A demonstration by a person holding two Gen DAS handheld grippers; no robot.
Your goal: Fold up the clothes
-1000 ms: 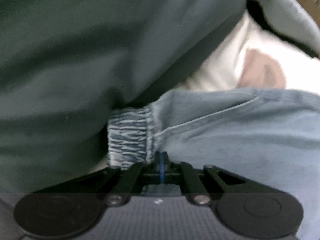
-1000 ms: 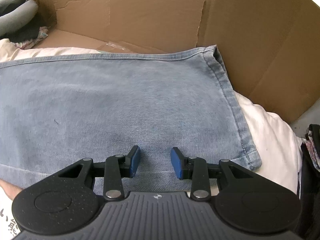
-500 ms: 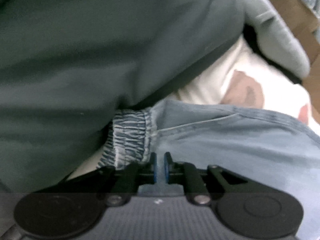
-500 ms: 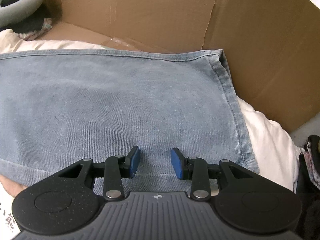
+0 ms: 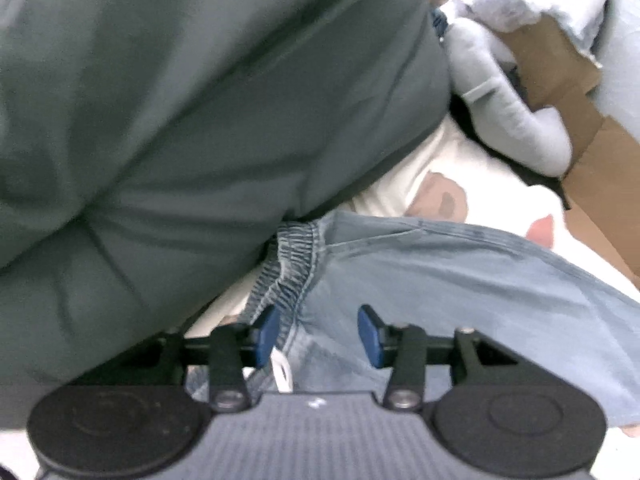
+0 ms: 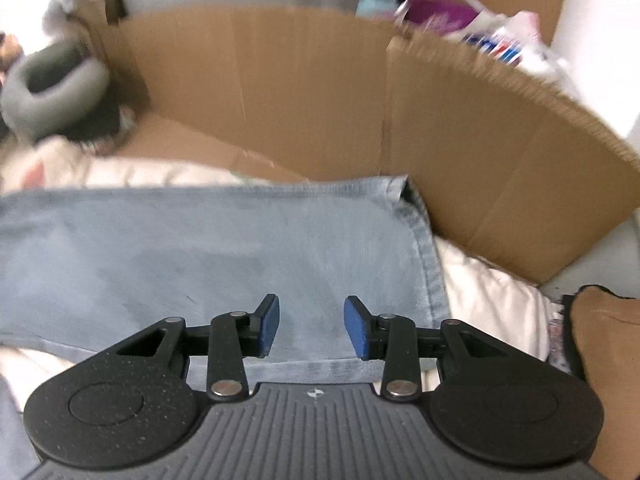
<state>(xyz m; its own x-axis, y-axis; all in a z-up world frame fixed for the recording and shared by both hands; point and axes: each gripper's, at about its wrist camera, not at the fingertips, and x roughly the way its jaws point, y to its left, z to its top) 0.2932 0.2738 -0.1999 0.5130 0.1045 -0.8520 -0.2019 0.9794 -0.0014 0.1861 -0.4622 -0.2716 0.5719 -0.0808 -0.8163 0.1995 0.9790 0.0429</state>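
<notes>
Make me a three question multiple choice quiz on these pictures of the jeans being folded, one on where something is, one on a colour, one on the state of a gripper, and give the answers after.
1. What stands just behind the jeans in the right wrist view?
A. cardboard wall
B. a mirror
C. a wooden drawer

2. What colour are the pads on the hand-held gripper fingers?
A. red
B. blue
C. yellow

3. How is the left hand-held gripper?
A. shut on the elastic waistband
B. open over the waistband
C. out of view

Answers:
1 A, the cardboard wall rises right past the denim's far edge.
2 B, both pads show blue.
3 B, its fingers stand apart above the elastic waistband, gripping nothing.
</notes>
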